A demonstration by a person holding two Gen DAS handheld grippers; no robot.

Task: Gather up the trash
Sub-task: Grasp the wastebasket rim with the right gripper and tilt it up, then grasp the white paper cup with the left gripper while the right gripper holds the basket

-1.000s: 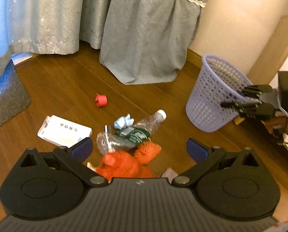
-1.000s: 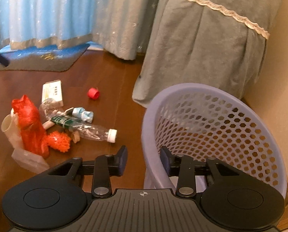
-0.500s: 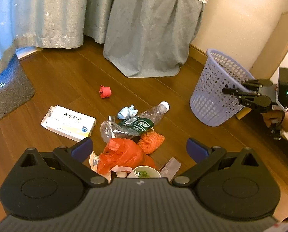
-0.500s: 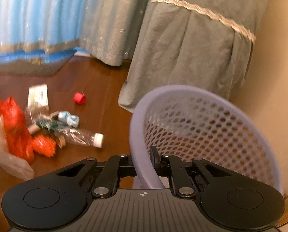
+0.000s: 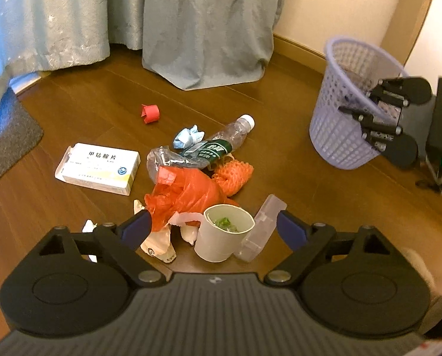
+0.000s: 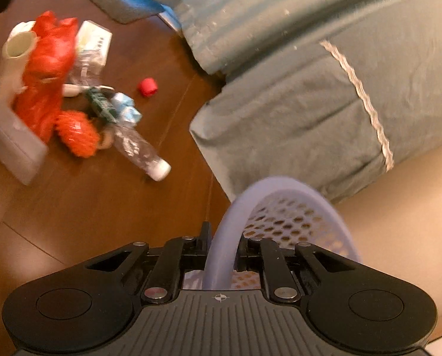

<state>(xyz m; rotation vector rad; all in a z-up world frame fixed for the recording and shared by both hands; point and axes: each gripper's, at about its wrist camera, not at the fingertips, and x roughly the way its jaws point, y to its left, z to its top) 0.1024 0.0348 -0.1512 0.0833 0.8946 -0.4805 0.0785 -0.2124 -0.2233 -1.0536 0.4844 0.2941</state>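
Note:
A pile of trash lies on the wooden floor: a white paper cup (image 5: 223,233), a red plastic bag (image 5: 185,194), an orange foam net (image 5: 232,173), a crushed clear bottle (image 5: 209,148), a white medicine box (image 5: 99,167), a blue crumpled wrapper (image 5: 188,135) and a red cap (image 5: 150,113). My left gripper (image 5: 213,228) hangs open just above the cup. My right gripper (image 6: 222,244) is shut on the rim of the lilac mesh basket (image 6: 280,219), which is tilted. The left wrist view shows that basket (image 5: 348,118) at the right with the right gripper (image 5: 354,103) on its rim.
Grey curtains (image 5: 206,29) and a grey bed skirt (image 6: 309,103) hang to the floor behind the trash. A dark mat (image 5: 4,136) lies at the left. A cream wall (image 5: 324,6) and a wooden panel (image 5: 410,23) stand behind the basket. A clear plastic piece (image 5: 262,225) leans by the cup.
My right gripper closed on the basket rim and tilted the basket. My left gripper drew back and up, so the cup and more of the pile came into view.

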